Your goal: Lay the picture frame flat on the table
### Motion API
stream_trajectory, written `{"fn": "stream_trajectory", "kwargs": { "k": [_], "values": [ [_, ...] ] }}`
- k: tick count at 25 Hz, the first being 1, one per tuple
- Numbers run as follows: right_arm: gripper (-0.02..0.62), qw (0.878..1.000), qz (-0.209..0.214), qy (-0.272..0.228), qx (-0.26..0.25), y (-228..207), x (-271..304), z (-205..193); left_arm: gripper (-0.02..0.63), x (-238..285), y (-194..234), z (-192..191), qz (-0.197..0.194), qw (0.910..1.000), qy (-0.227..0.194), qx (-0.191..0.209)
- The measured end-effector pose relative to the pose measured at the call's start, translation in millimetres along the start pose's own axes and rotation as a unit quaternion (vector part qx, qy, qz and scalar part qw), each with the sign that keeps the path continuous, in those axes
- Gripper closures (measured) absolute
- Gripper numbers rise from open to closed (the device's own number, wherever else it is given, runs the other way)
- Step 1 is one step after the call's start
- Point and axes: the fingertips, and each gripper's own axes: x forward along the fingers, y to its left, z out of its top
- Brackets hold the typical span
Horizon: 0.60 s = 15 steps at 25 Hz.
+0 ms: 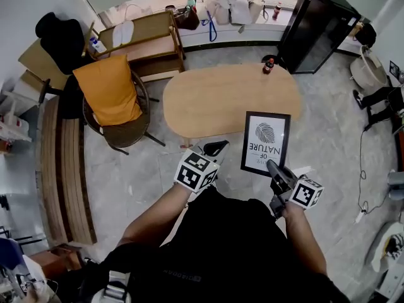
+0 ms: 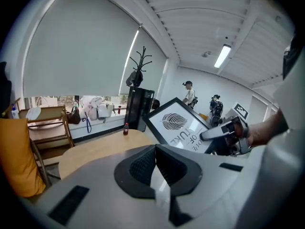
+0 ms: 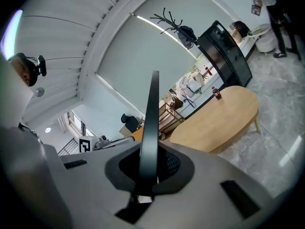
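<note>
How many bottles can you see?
3. A small bottle stands on the table, a red bottle on the windowsill, and a blue-capped bottle beside the wooden rack. Others may be hidden in clutter.

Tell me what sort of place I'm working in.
Probably an office lounge or break room: an oval wooden table, a wicker chair with an orange cushion, and a coat stand.

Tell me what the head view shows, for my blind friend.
The right gripper clamps a black picture frame by its edge, holding it up at the near edge of an oval wooden table. The left gripper is beside it, shut and empty.
</note>
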Motion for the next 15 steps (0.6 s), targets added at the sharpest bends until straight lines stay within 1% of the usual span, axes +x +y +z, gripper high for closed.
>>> {"fn": "stream_trajectory", "kwargs": {
  "k": [3,8,12,15],
  "values": [
    [0.586,1.0,-0.001,0.001,0.005,-11.3,33.5,16.7,0.6,7.5,28.8,4.9,0.003,0.9999,0.011,0.007],
    [0.586,0.999,0.0,0.034,0.027,-42.3,86.0,26.4,0.6,11.3,64.2,-1.8,0.017,0.9995,0.02,-0.017],
    [0.586,0.996,0.001,0.072,0.05,-82.8,131.6,38.7,0.6,24.0,98.0,-4.4,0.049,0.9977,0.023,-0.041],
    [0.586,0.993,-0.006,0.108,0.045,-126.1,171.3,50.5,0.6,36.9,125.4,-1.1,0.083,0.9939,0.026,-0.068]
  ]
}}
